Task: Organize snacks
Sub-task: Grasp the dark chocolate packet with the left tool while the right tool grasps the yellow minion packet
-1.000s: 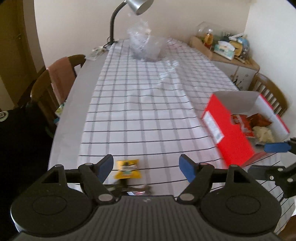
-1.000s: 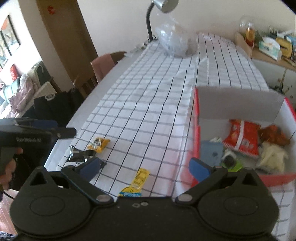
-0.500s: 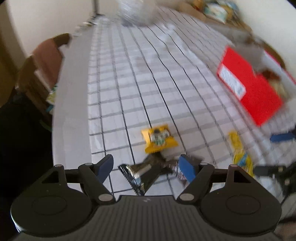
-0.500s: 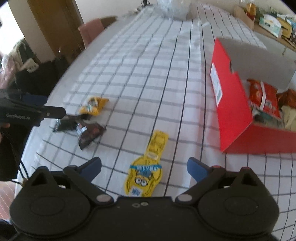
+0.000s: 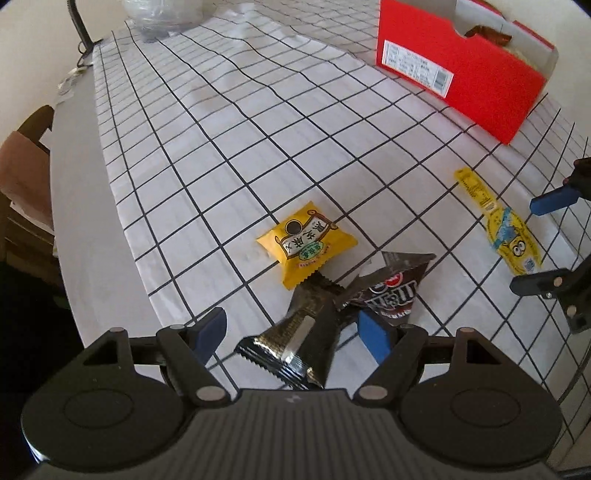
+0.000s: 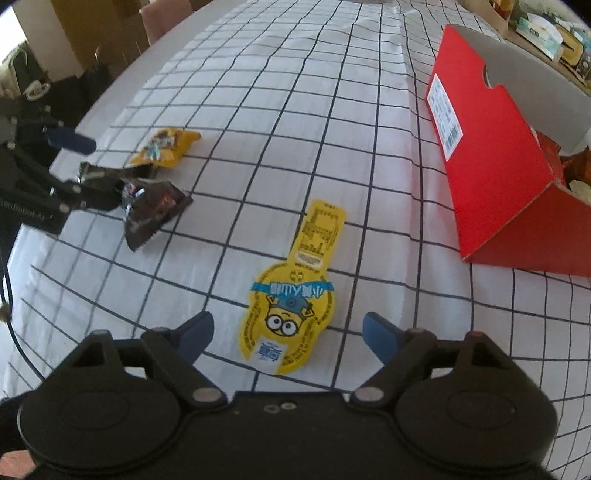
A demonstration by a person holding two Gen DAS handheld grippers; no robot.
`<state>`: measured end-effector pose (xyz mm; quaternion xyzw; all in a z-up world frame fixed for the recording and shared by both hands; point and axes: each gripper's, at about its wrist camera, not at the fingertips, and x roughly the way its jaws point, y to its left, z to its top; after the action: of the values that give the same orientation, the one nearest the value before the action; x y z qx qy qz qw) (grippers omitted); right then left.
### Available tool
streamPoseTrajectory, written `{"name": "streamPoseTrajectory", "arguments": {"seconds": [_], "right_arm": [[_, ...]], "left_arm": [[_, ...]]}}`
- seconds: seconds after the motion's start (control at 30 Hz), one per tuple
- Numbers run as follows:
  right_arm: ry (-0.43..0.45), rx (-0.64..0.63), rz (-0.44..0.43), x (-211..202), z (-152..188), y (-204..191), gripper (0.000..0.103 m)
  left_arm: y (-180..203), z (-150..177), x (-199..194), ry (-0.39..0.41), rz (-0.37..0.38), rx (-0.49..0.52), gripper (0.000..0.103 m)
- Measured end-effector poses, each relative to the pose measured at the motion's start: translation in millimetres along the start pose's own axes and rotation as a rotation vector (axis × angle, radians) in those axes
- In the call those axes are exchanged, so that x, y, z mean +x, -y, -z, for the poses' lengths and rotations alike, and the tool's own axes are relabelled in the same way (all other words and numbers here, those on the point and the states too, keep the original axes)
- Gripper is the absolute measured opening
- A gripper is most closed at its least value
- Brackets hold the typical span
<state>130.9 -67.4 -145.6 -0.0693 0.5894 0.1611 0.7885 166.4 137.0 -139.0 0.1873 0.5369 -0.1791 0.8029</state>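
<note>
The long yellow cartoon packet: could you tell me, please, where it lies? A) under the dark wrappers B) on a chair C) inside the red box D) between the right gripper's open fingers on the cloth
D: the long yellow cartoon packet lies flat on the checked cloth between the right gripper's spread fingers, untouched.

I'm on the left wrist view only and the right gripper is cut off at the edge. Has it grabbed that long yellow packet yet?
Observer: Not yet. The right gripper has just been closing its fingers, but they stand apart on either side of the long yellow packet's wide end.
Operator: What's behind the red box? My view stops there.
Observer: Past the red box a tissue box sits on a cluttered shelf.
</note>
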Motion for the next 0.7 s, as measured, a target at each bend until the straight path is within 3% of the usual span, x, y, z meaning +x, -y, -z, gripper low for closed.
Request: {"name": "streamPoseTrajectory", "arguments": {"seconds": [0.23,0.3,0.43,0.57,0.7], "right_arm": [[-0.007,0.010,0.033,7.2,2.1,0.4,0.077],[-0.001,0.010,0.037,6.6,3.2,0.1,0.075],[0.008,0.016,0.039,4.0,4.2,-0.3,0.067],[0.021,0.024,0.038,2.0,2.9,0.8,0.055],[0.032,0.046,0.045,-0.5,3.7,4.5,0.045]], "left_arm": [[5.9,-0.5,14.0,-0.031,0.047,0.021,0.076],[6.3,0.3,16.2,-0.038,0.062,0.012,0.060],[5.4,2.3,16.0,-0.039,0.077,-0.011,0.053],[3.0,5.9,12.1,-0.032,0.070,-0.063,0.039],[-1.0,10.5,8.8,-0.026,0.085,-0.148,0.036]]}}
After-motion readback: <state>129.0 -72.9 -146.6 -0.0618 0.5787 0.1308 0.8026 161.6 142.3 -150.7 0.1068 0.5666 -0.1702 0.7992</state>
